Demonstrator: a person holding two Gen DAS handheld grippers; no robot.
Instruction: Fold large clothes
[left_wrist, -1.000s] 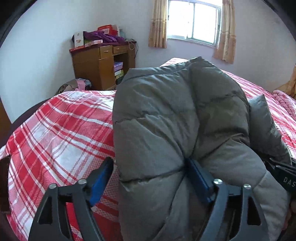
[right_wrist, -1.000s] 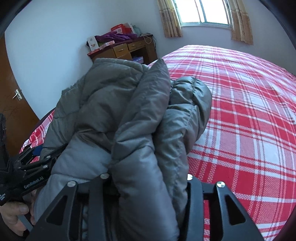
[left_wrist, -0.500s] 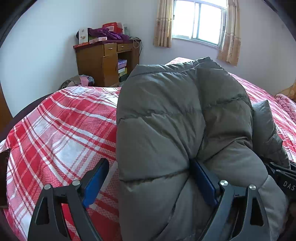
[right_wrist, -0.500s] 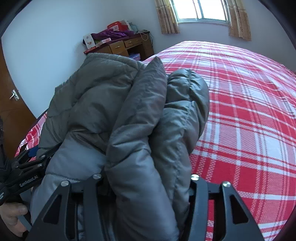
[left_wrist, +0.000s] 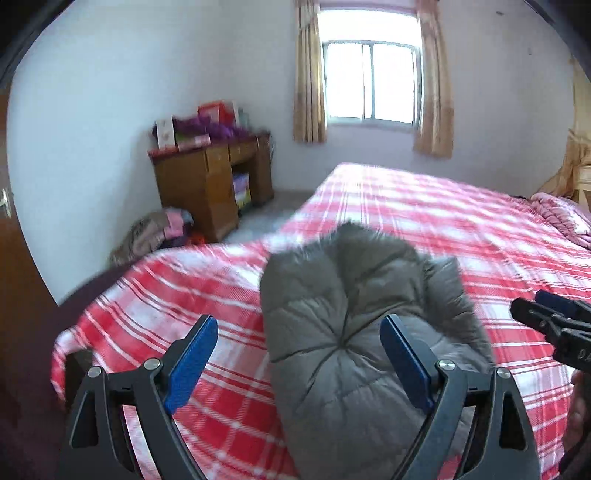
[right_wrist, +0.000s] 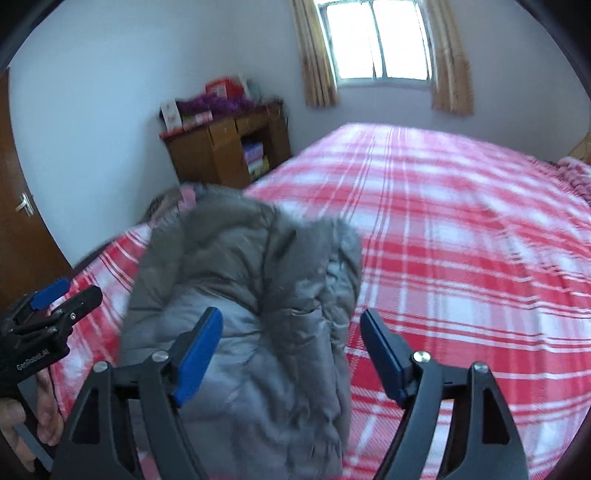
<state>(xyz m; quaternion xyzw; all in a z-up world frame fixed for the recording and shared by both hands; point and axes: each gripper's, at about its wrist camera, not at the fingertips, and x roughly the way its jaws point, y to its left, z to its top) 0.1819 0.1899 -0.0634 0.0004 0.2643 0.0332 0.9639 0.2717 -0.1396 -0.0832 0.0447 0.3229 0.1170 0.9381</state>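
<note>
We hold both grippers, left (left_wrist: 297, 363) and right (right_wrist: 291, 352), spread wide; the blurred grey jacket (left_wrist: 354, 354) runs off frame at 6 o'clock

Wide bed under a red-and-white plaid cotton bedspread (left_wrist: 424, 221), filling most of both views. Against the pale far wall, a brown wooden desk with drawers (left_wrist: 210, 184), its open shelf stacked with small coloured boxes (left_wrist: 242, 190). On top: a purple bundle of cloth (left_wrist: 210, 129), a red box (left_wrist: 216, 110), a white card-like box (left_wrist: 165, 133). On the floor beside the desk, a rumpled heap of brownish and pink clothes (left_wrist: 155, 232). Bright two-pane window (right_wrist: 382, 38) flanked by short beige curtains (right_wrist: 317, 55). Dark brown wooden door with a metal lever handle (right_wrist: 24, 205) at far left. Folded pink blanket (left_wrist: 561, 221) at the bed's far right edge.
</note>
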